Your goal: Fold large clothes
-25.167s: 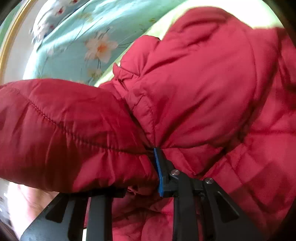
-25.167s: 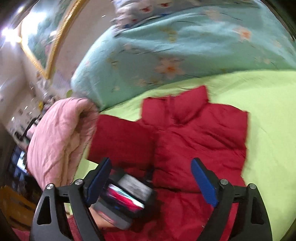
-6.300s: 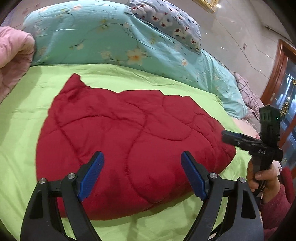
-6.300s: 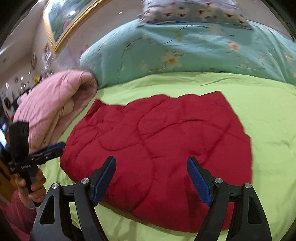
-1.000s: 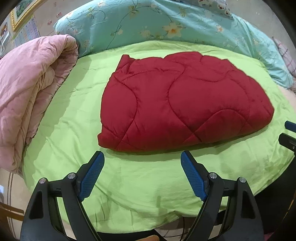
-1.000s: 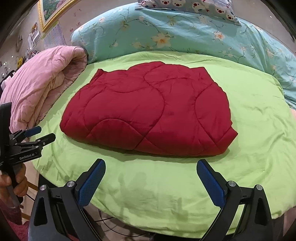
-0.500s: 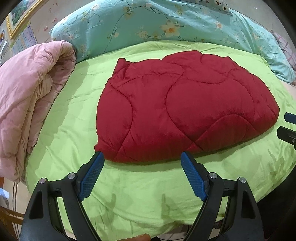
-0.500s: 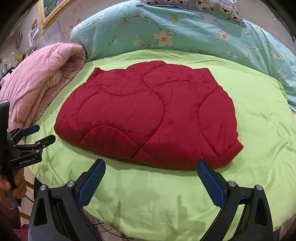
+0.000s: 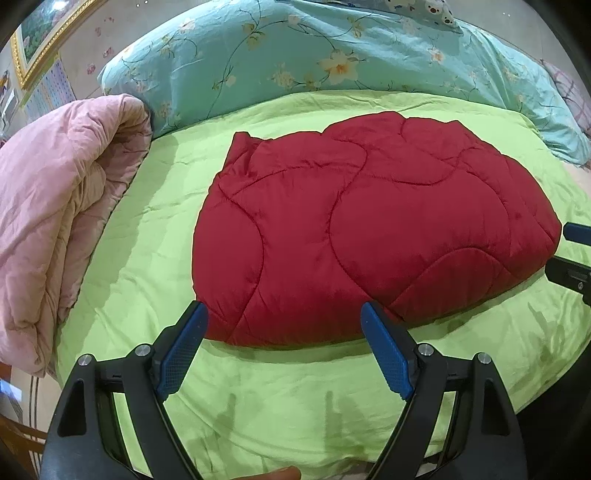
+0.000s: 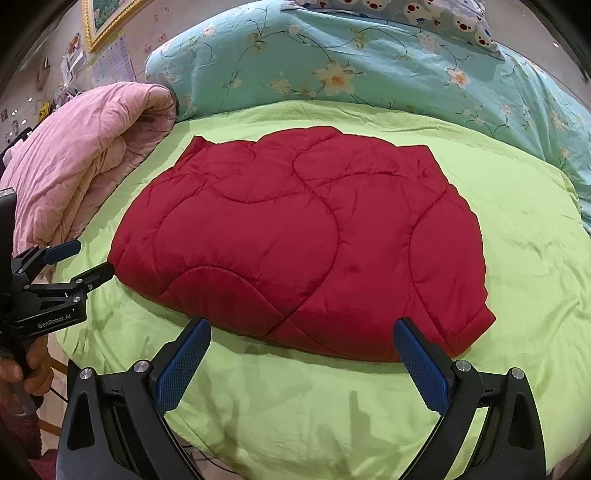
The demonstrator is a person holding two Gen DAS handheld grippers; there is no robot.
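Note:
A red quilted jacket (image 9: 369, 236) lies folded into a flat bundle on the lime-green bedspread (image 9: 155, 258); it also shows in the right wrist view (image 10: 303, 243). My left gripper (image 9: 284, 332) is open and empty, hovering just short of the jacket's near edge; it shows from the side in the right wrist view (image 10: 83, 260). My right gripper (image 10: 301, 345) is open and empty, over the near edge of the jacket. Its tips show at the right edge of the left wrist view (image 9: 572, 254).
A rolled pink comforter (image 9: 55, 206) lies at the bed's left side. A teal floral quilt (image 9: 332, 55) with a bear-print pillow (image 10: 406, 14) runs along the back. The bed's front edge (image 10: 332, 443) drops off just below the grippers.
Over the last second both grippers moved forward toward the jacket's near edge, staying open. Earlier the jacket was being folded with the left gripper shut on it; now it lies folded and released.

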